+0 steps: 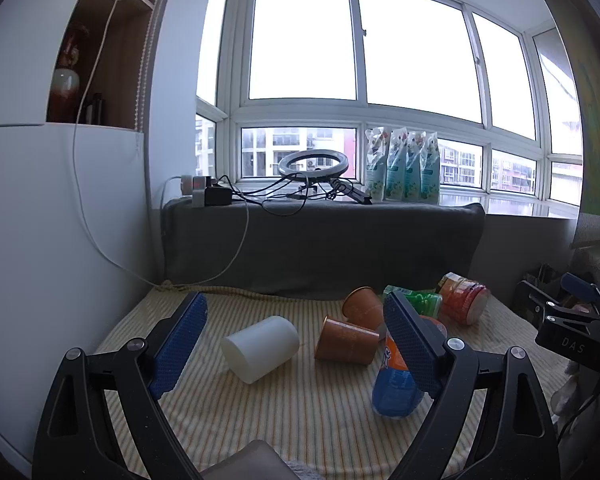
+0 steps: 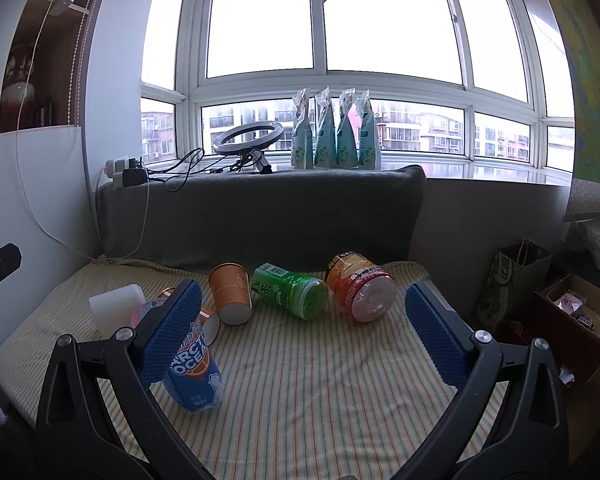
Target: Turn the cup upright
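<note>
While both grippers hover above the yellow-striped cloth surface (image 1: 300, 420), neither holds anything.

Left wrist view, left to right: the left gripper (image 1: 296, 344) has its blue-padded tongs spread wide; between them lie a white plastic cylindrical cup (image 1: 260, 348) on its side, then two orange paper cups, the nearer (image 1: 346, 340) on its side with its base toward the white cup, the farther (image 1: 362, 306) behind and touching it. A blue-and-orange drink bottle (image 1: 394, 384) lies partly behind the right pad. Only this view shows the right gripper's black body at the far right edge.

Right wrist view, left to right: the right gripper (image 2: 300, 320), tongs likewise wide, frames a green plastic bottle (image 2: 290, 290) and a red-lidded orange jar (image 2: 360, 288), both on their sides and fully seen only here, along with a green paper bag (image 2: 514, 280) and a brown cardboard box (image 2: 572, 320).
</note>
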A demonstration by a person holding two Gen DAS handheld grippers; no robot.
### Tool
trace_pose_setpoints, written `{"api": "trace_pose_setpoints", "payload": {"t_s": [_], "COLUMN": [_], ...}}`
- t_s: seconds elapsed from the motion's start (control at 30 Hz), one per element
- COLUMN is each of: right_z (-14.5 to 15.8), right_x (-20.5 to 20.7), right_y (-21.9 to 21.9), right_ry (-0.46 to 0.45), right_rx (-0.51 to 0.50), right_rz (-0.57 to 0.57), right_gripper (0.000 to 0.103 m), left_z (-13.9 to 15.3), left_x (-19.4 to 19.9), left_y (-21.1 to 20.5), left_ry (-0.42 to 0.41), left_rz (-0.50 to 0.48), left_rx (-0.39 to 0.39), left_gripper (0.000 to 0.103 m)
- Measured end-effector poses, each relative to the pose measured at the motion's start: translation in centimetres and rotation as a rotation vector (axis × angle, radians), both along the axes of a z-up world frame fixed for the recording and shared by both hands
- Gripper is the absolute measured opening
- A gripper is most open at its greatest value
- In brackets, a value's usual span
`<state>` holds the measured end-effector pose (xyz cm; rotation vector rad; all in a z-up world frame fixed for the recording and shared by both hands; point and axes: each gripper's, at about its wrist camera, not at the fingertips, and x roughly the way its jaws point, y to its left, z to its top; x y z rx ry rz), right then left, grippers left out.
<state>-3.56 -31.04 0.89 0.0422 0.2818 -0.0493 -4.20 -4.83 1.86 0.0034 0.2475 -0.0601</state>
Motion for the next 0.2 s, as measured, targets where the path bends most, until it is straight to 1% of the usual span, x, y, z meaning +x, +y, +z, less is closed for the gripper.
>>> {"api": "trace_pose_setpoints", "payload": {"t_s": [0.2], "right_z": [-0.07], "right_x": [0.06], "right_y": [0.17], "right_ry": [0.002], "right_rx": [-0.002], "right_rz": [0.002], "right_gripper": [0.103], "left_z": [0.07], "left_x": [0.01], "left_y": [0.09], "left_ry": [-0.004], "left_rz": [0.002], "left_rx": [0.007], "left_gripper": [0.090]}}
